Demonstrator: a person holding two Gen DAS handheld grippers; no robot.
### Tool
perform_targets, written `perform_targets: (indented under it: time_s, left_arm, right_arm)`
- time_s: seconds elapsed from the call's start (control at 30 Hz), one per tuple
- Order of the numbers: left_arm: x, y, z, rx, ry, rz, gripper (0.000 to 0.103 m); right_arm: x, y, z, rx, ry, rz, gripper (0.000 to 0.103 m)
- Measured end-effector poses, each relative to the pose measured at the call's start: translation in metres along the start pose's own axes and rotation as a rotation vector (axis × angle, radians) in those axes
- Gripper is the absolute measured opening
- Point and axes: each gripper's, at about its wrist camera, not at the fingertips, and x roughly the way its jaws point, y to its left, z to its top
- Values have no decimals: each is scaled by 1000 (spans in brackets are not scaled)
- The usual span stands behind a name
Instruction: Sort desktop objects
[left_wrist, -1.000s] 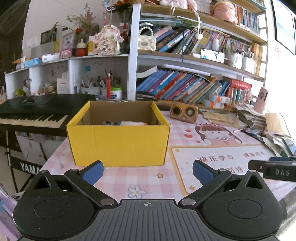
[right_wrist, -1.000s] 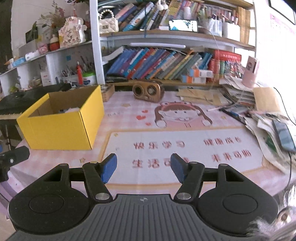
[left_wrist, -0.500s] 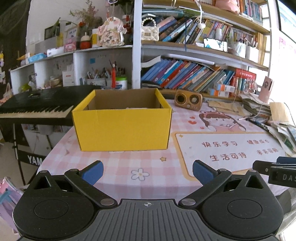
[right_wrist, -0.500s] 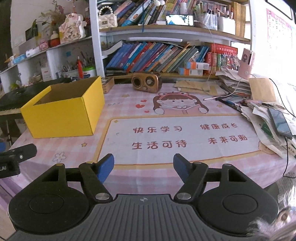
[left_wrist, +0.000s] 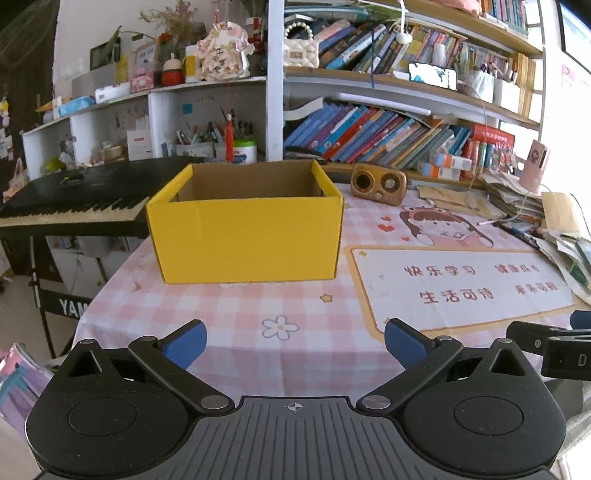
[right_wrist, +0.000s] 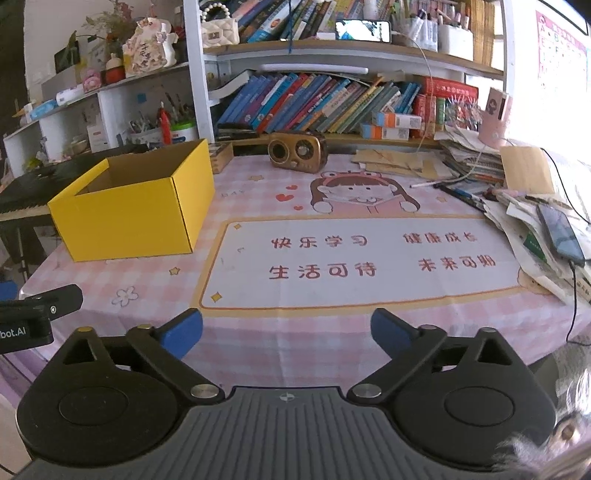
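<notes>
My left gripper (left_wrist: 293, 343) is spread wide with nothing in it. My right gripper (right_wrist: 286, 334) is opening its jaws, and nothing sits between them. Both hang over the near edge of the pink checked table (right_wrist: 295, 332). The yellow box (left_wrist: 245, 236) stands open on the far left part of the table, well apart from both grippers. I cannot see into it. A small brown radio (right_wrist: 298, 151) sits behind it by the books (right_wrist: 314, 103).

Left gripper (left_wrist: 294, 341) and right gripper (right_wrist: 286, 330): black ribbed housings, round hubs, silver pivot screws, blue-padded jaws, white side lettering.
</notes>
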Motion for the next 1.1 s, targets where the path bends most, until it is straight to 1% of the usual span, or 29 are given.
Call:
perform_targets:
  time_s: [0.03,0.4,1.1]
  left_arm:
    - [0,-1,0,4,3,-1,103]
    - [-1,-9,-2,23,21,-13,103]
    - [3,-18,-2,26,46,-14,103]
  right_arm:
    - [0,-1,-1,3,2,-1,103]
    - [-1,-4,-5,6,22,2,103]
    - [3,-9,-7,4,43,10,103]
